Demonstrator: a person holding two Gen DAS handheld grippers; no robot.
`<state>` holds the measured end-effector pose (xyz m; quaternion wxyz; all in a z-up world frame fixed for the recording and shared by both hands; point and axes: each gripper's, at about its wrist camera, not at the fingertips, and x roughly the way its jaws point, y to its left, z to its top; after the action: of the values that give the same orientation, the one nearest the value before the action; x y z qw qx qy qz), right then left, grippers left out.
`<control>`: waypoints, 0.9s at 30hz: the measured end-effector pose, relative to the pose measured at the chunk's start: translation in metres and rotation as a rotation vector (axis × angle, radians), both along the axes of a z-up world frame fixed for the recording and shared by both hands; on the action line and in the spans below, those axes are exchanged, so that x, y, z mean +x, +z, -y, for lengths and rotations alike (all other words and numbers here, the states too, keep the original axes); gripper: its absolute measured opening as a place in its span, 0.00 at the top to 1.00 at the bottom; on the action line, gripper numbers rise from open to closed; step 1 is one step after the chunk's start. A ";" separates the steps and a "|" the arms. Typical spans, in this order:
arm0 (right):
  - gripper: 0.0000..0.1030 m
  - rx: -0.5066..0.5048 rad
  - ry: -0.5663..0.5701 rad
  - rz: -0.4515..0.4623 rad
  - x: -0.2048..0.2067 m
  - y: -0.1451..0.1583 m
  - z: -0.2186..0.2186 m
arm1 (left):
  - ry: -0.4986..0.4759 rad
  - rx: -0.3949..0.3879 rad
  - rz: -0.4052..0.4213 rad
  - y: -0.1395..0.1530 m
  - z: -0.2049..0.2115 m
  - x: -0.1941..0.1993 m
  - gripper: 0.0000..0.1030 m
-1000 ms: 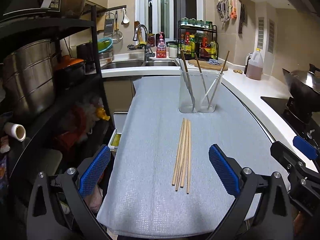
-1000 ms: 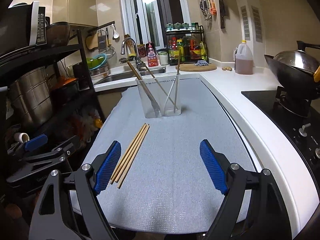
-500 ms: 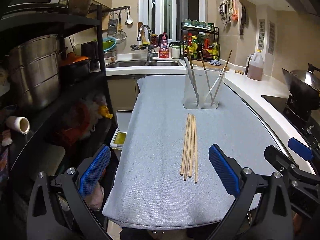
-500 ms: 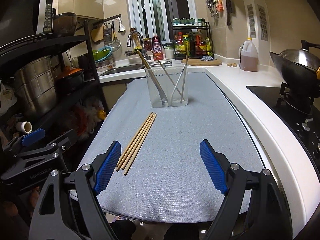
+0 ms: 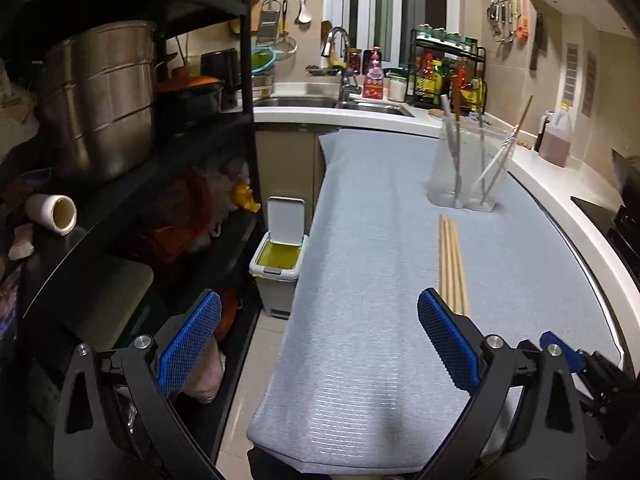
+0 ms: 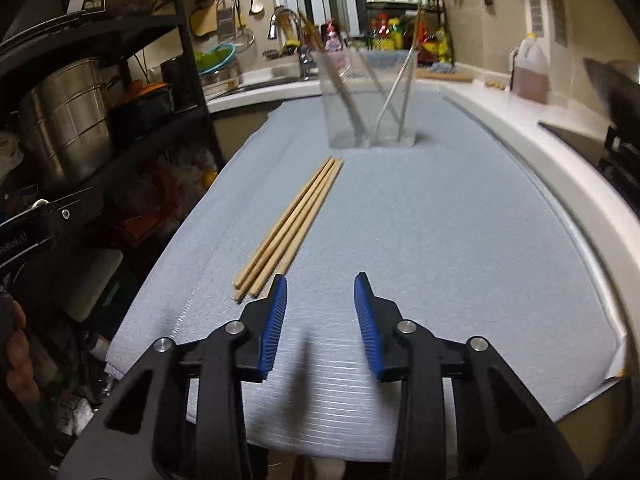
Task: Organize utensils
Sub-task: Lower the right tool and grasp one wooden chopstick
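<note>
Several wooden chopsticks (image 6: 294,222) lie side by side on the grey mat (image 6: 440,220); they also show in the left wrist view (image 5: 451,260). Behind them stands a clear utensil holder (image 6: 370,100) with a fork and chopsticks in it, also in the left wrist view (image 5: 466,170). My right gripper (image 6: 320,316) is partly open and empty, low over the mat just right of the chopsticks' near ends. My left gripper (image 5: 318,340) is wide open and empty at the mat's left edge. The right gripper's tip shows in the left wrist view (image 5: 560,354).
A black shelf rack (image 5: 120,120) with a steel pot (image 5: 96,96) stands left of the counter. A small bin (image 5: 280,256) sits on the floor. A sink (image 5: 320,102), spice rack (image 5: 444,68), oil jug (image 5: 556,140) and stove (image 6: 592,136) ring the counter.
My right gripper has narrowed its jaws and moved forward and down toward the chopsticks' near ends. My left gripper has swung left, off the mat's edge.
</note>
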<state>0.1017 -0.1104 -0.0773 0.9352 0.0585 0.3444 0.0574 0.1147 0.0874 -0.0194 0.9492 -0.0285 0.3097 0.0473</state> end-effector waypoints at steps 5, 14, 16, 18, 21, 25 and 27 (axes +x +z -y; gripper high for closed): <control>0.66 0.003 0.021 -0.027 0.011 -0.016 -0.022 | 0.015 -0.007 -0.031 -0.011 -0.009 0.005 0.07; 0.65 -0.036 0.028 -0.063 0.023 -0.033 -0.036 | 0.005 -0.011 -0.057 -0.021 -0.008 0.013 0.07; 0.67 -0.086 0.029 -0.023 0.022 -0.035 -0.038 | 0.000 -0.006 -0.060 -0.022 -0.006 0.014 0.07; 0.84 -0.100 0.010 0.004 0.021 -0.038 -0.034 | -0.004 -0.003 -0.062 -0.023 -0.006 0.015 0.07; 0.95 -0.085 -0.009 0.028 0.020 -0.041 -0.019 | -0.011 0.001 -0.069 -0.026 -0.003 0.018 0.07; 0.96 -0.107 -0.076 0.048 0.017 -0.041 0.005 | -0.043 0.003 -0.076 -0.031 0.006 0.022 0.07; 0.96 -0.103 -0.094 0.049 0.015 -0.041 0.017 | -0.067 0.001 -0.074 -0.033 0.013 0.023 0.07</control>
<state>0.1169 -0.1277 -0.1180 0.9467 0.0248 0.3210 -0.0032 0.1377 0.0741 -0.0528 0.9382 -0.0159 0.3453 0.0167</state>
